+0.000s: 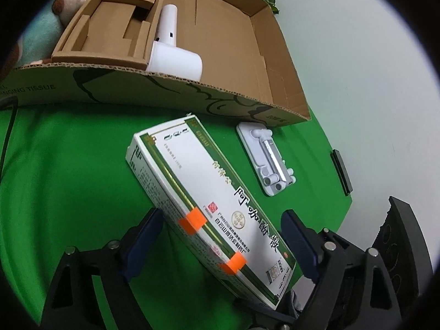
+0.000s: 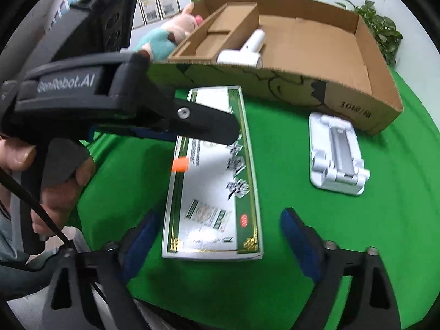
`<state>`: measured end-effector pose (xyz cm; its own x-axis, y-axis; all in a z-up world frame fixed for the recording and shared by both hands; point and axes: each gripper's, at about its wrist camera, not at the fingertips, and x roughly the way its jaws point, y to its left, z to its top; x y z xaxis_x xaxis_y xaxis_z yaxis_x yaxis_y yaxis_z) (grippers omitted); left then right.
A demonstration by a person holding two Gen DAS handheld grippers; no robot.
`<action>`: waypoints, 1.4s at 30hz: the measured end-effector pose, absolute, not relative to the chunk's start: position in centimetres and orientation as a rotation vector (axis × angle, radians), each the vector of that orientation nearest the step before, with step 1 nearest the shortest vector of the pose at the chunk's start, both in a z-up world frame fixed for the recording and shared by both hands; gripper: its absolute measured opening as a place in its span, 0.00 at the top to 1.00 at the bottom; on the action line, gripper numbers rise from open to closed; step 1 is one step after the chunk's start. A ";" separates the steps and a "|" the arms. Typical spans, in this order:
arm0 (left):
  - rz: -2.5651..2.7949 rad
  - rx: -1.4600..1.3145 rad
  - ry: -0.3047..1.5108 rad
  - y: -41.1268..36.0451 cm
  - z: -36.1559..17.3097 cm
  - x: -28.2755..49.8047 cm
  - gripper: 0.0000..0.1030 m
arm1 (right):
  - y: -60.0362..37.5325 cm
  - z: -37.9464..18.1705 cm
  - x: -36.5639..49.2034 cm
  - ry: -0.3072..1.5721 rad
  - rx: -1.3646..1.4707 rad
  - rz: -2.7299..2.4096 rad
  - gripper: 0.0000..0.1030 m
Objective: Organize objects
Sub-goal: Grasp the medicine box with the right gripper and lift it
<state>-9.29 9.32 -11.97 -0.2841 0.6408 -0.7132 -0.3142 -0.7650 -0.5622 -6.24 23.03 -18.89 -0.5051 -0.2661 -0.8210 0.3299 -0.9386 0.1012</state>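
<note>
A bright green cloth covers the counter (image 2: 316,233), which fills the lower half of both views and ends against a plain white wall at the right of the left wrist frame; framed notices hang on the wall at the upper left of the right wrist frame, and leafy plants show behind the box. Across the top of each view sits an open brown corrugated cardboard box (image 1: 247,55) with a cardboard insert at its left and a white plastic hair-dryer-shaped device (image 1: 173,52) lying inside; a pink and teal plush toy (image 2: 165,35) rests just beyond its left end. A flat white folding phone stand (image 1: 266,159) lies on the cloth just beside the box. The task's thing, a long white and green printed cardboard medicine carton (image 1: 209,195) with orange tape tabs, lies in mid-frame between the blue pads of the left hand-held gripper (image 1: 220,244), whose jaws are wide and straddle its near end; whether it is lifted I cannot tell. It looks light, stiff but crushable, with a glossy, slippery face, so a gentle squeeze across the narrow sides seems best. The right hand-held gripper (image 2: 217,236) is also spread wide, holding nothing, at the carton's other end.
</note>
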 end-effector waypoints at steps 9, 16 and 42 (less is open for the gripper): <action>2.076 -1.390 -0.448 8.4 -12.3 -8.3 0.36 | 23.7 -18.5 -5.6 -0.162 1.372 -2.403 0.42; 2.045 -1.340 -0.490 8.1 -11.3 -7.2 0.44 | 23.0 -17.4 -3.2 -0.194 1.332 -2.400 0.43; 2.289 -0.802 -0.192 9.6 10.3 -14.2 0.51 | 23.5 -1.1 -11.0 -0.138 0.763 -2.688 0.44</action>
